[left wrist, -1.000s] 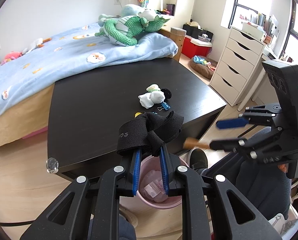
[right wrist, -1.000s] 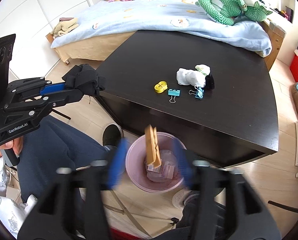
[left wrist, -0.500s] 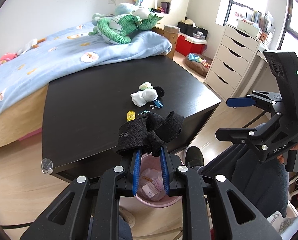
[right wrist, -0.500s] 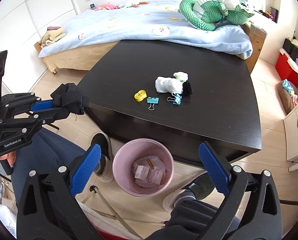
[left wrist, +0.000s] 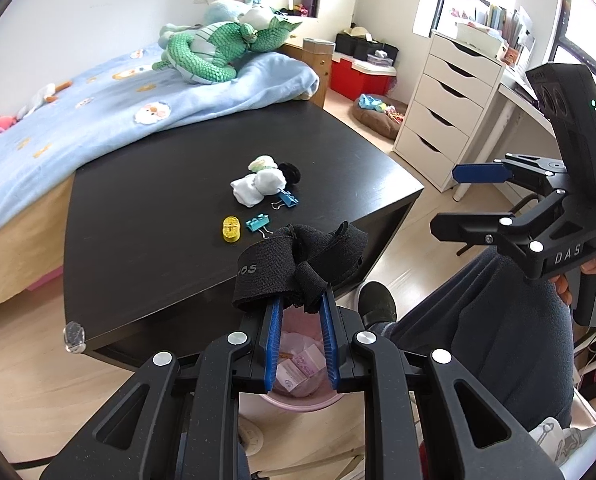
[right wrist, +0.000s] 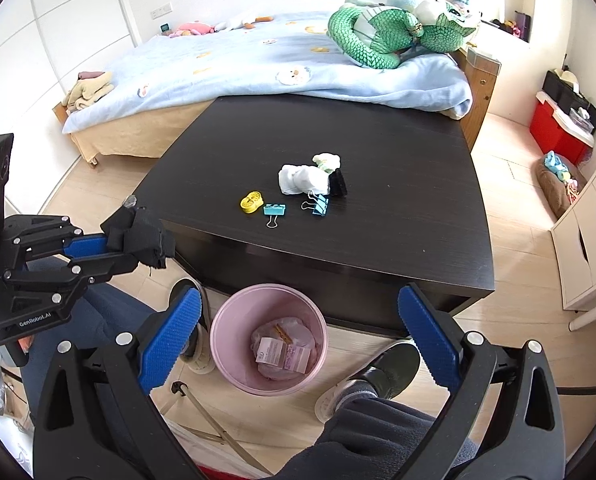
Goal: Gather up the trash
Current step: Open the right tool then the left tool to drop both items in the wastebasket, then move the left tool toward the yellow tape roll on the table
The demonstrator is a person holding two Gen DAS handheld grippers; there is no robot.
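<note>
Your left gripper (left wrist: 298, 300) pinches the black cloth strap (left wrist: 298, 264) at frame centre; your right gripper (right wrist: 298, 336) stands wide and empty above the pink bin (right wrist: 226, 320), lower centre, beside the desk (right wrist: 378, 240).

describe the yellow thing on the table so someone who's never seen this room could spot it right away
Find the black table at the foot of the bed. Near its front edge, above the pink bin, lies a short row of small items. The yellow clip is at the left end, beside a teal binder clip; it is the only yellow item there.
</note>
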